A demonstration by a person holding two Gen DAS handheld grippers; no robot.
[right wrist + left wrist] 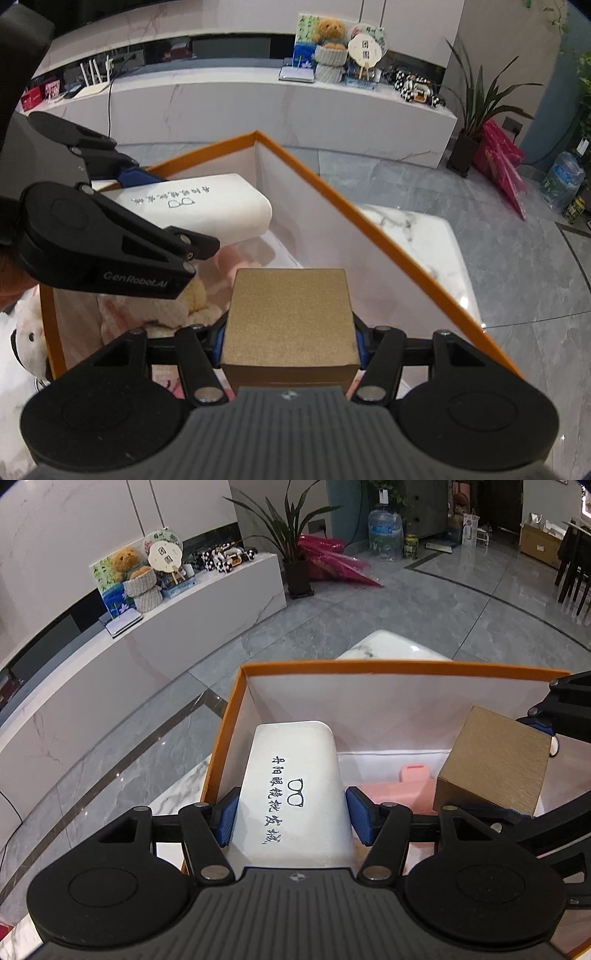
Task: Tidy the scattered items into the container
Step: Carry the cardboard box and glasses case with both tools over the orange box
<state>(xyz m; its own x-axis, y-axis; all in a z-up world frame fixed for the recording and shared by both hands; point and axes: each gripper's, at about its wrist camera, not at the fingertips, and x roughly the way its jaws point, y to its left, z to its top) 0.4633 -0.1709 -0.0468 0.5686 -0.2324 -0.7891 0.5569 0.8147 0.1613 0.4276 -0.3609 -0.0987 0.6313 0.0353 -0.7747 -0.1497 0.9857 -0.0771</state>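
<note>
An orange-rimmed box [369, 666] with white inner walls stands on a marble table; it also shows in the right wrist view [369, 221]. My left gripper [291, 814] is shut on a white glasses case [295, 775] with black lettering and holds it over the box's left side; the case also shows in the right wrist view [199, 206]. My right gripper [290, 341] is shut on a gold cardboard box [291, 314] and holds it over the container's right side; the gold box also shows in the left wrist view [495, 760]. A pink item [406, 786] lies inside the container.
A cream plush [177, 306] lies in the container, and a white plush toy [26, 339] sits outside its left wall. The marble table [424, 236] ends just beyond the box. A long white cabinet [295, 103] and a potted plant [469, 122] stand across the grey floor.
</note>
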